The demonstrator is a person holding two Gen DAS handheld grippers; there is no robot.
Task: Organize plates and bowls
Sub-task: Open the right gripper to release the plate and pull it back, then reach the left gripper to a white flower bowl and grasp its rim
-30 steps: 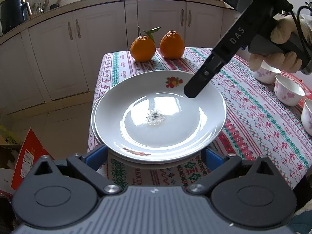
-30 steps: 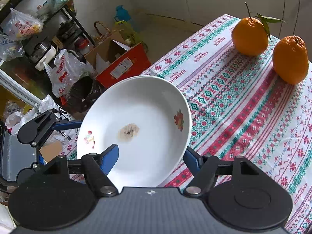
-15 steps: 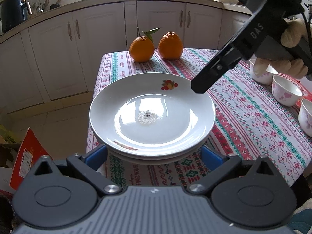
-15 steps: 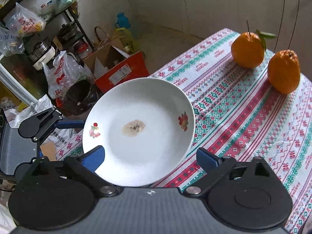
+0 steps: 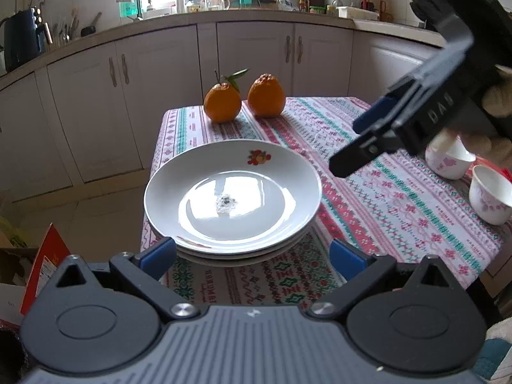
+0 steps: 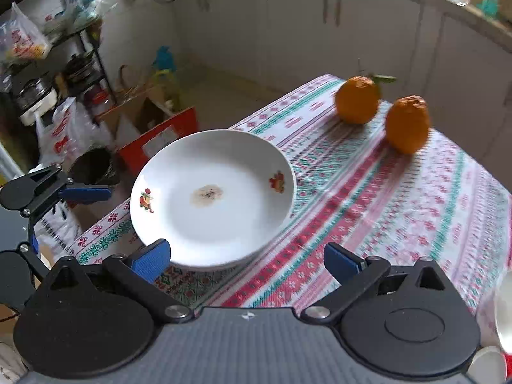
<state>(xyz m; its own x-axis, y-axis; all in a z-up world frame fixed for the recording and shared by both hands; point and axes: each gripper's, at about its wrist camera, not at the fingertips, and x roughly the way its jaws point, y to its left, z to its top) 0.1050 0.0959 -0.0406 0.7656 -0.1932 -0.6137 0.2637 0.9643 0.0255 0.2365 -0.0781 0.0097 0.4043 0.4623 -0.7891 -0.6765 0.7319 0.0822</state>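
White plates (image 5: 233, 192) stacked at the near left corner of the table (image 5: 400, 198), top one with fruit decals and a small dark smudge in the middle. Left gripper (image 5: 252, 256) low at the stack's near edge, jaws wide apart, blue pads either side of the rim, not pressing it. Right gripper (image 6: 246, 257) raised over the table to the right, jaws fully apart, nothing between them; a gloved hand (image 5: 499, 108) behind it. Two oranges (image 5: 244, 100) at the far edge. Small floral bowls (image 5: 489, 200) on the right.
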